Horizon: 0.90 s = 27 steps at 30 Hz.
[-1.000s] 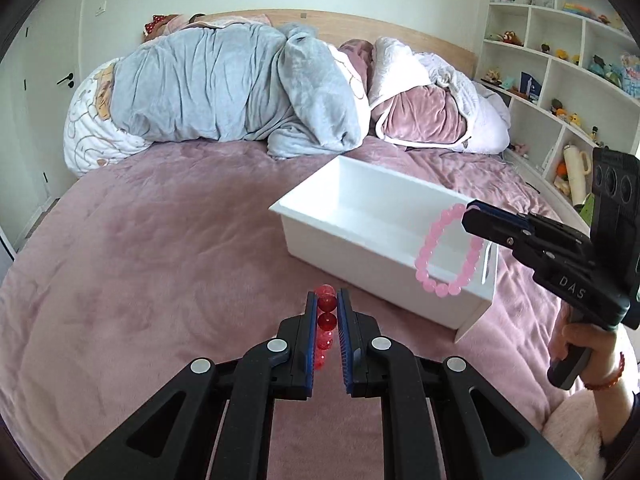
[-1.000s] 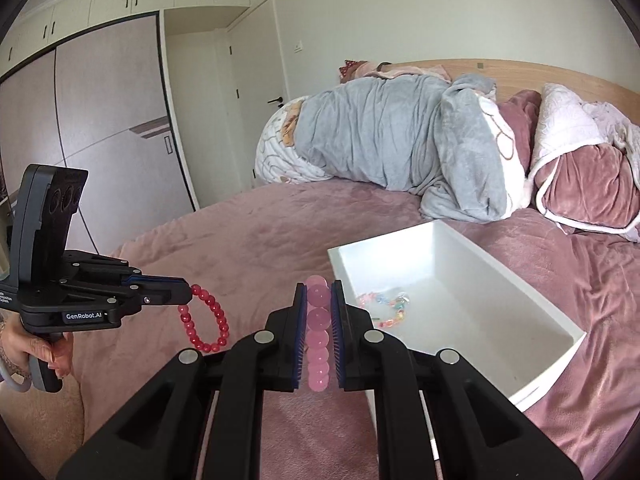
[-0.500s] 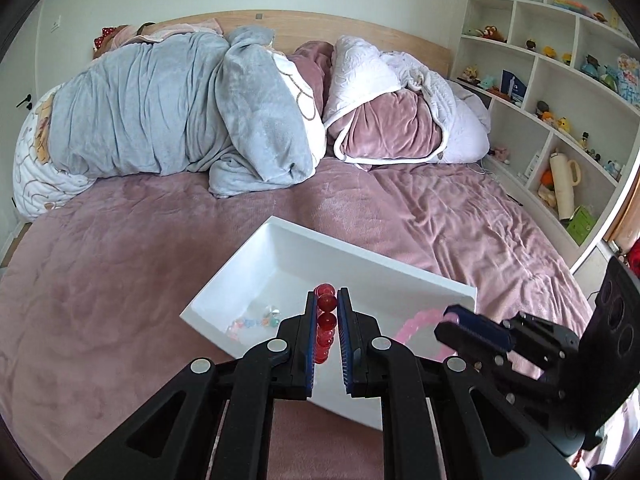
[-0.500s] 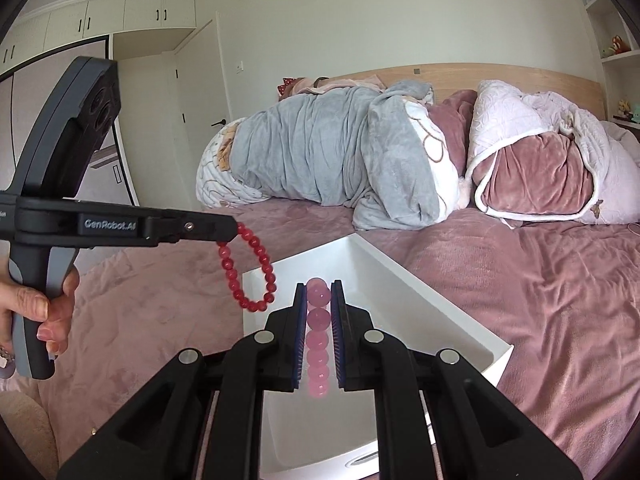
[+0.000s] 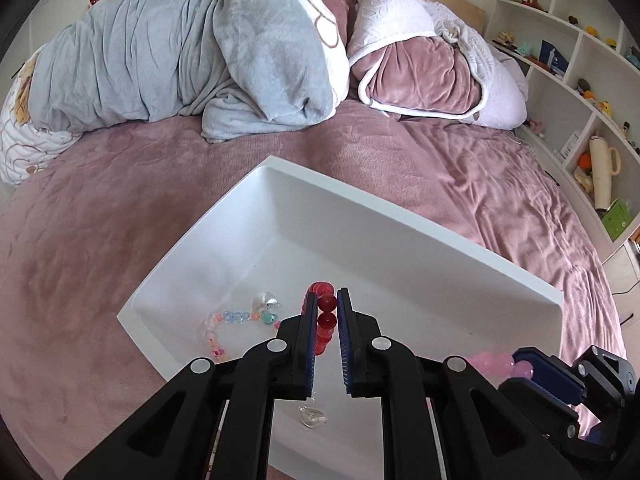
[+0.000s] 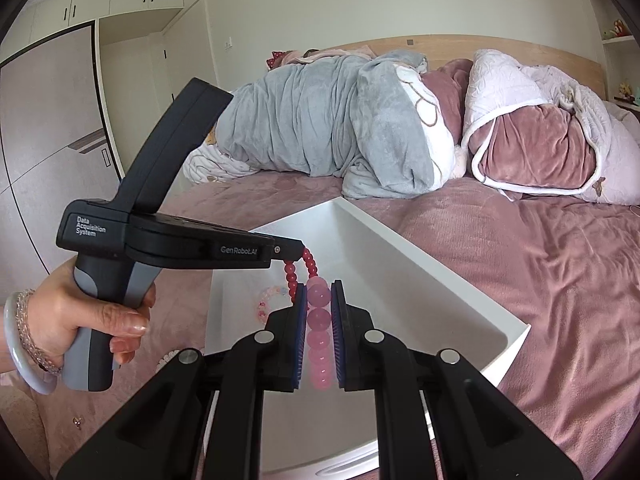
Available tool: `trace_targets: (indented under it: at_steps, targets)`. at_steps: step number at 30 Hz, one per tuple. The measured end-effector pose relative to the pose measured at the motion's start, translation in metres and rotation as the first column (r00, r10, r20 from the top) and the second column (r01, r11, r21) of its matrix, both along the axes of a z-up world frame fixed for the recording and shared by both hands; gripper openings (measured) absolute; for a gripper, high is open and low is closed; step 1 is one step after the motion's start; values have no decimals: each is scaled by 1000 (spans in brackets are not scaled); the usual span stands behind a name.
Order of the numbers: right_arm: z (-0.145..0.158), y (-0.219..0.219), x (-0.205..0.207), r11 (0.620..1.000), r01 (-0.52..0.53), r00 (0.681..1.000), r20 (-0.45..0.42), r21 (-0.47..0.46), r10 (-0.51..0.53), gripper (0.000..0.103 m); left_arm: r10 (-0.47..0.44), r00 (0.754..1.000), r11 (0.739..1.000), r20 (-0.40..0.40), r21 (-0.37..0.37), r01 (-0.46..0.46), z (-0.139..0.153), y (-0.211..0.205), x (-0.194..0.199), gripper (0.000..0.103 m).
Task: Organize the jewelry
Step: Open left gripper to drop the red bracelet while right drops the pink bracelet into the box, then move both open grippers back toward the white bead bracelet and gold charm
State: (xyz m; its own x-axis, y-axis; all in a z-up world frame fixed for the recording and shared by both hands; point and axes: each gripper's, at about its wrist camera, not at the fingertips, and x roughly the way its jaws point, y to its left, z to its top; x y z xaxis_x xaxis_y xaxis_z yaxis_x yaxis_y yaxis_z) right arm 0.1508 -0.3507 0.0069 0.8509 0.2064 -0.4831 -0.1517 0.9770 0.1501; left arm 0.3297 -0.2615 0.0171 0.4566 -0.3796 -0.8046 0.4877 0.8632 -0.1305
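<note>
My left gripper (image 5: 325, 312) is shut on a red bead bracelet (image 5: 325, 320) and holds it over the white box (image 5: 400, 216) on the bed. The same bracelet (image 6: 298, 276) hangs from it in the right wrist view. My right gripper (image 6: 318, 304) is shut on a pink bead bracelet (image 6: 319, 328), also above the box (image 6: 420, 252). Its pink beads (image 5: 490, 361) show at the lower right of the left wrist view. A pastel bead bracelet with heart charms (image 5: 240, 320) and a small clear piece (image 5: 312, 416) lie inside the box.
The box sits on a mauve bedspread (image 5: 100, 232). Rolled grey and pink duvets (image 5: 192, 60) lie at the head of the bed. Shelves with toys (image 5: 576, 92) stand to the right. A wardrobe and door (image 6: 80, 100) are to the left.
Both grippers have moved forward and lower over the box, with their bracelets still held. The box now fills more of both views and its contents show.
</note>
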Motion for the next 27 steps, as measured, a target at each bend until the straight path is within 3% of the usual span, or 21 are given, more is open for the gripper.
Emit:
trace_targets:
  at_steps: [2, 6, 8, 9, 10, 14, 16, 20, 23, 24, 27]
  targets:
    - [0, 0, 1, 1000, 6, 1000, 6, -3, -6, 14, 9, 1000, 1000, -8, -2, -9, -6, 1, 4, 16]
    - [0, 3, 1, 999, 17, 999, 31, -27, -16, 16, 20, 1000, 1000, -2, -3, -20, -5, 7, 3, 26]
    - [2, 4, -1, 999, 24, 998, 51, -34, -23, 29, 23, 999, 1000, 28, 0, -23, 2, 12, -2, 29]
    - [4, 5, -3, 999, 26, 998, 64, -38, -24, 43, 29, 998, 1000, 50, 5, -29, 6, 16, -6, 36]
    - [6, 7, -5, 999, 24, 997, 80, -45, -20, 46, 36, 997, 999, 74, 5, -36, 13, 22, -10, 40]
    - [16, 19, -16, 996, 8, 990, 143, -87, 5, 48, 73, 986, 997, 153, -14, -71, 39, 54, -27, 50]
    - [21, 27, -22, 994, -2, 984, 176, -106, 21, 58, 100, 977, 995, 189, -22, -98, 51, 74, -37, 54]
    - [30, 48, -36, 987, -28, 968, 243, -156, 66, 60, 141, 959, 990, 246, -14, -142, 73, 115, -61, 69]
    - [34, 65, -44, 981, -51, 957, 272, -188, 102, 68, 155, 942, 987, 299, 2, -163, 87, 144, -83, 78]
    - [34, 70, -46, 978, -60, 955, 275, -197, 114, 69, 153, 939, 987, 307, 6, -163, 90, 152, -90, 84]
    - [32, 85, -51, 973, -98, 951, 270, -210, 154, 74, 150, 941, 986, 303, 29, -166, 94, 176, -107, 87]
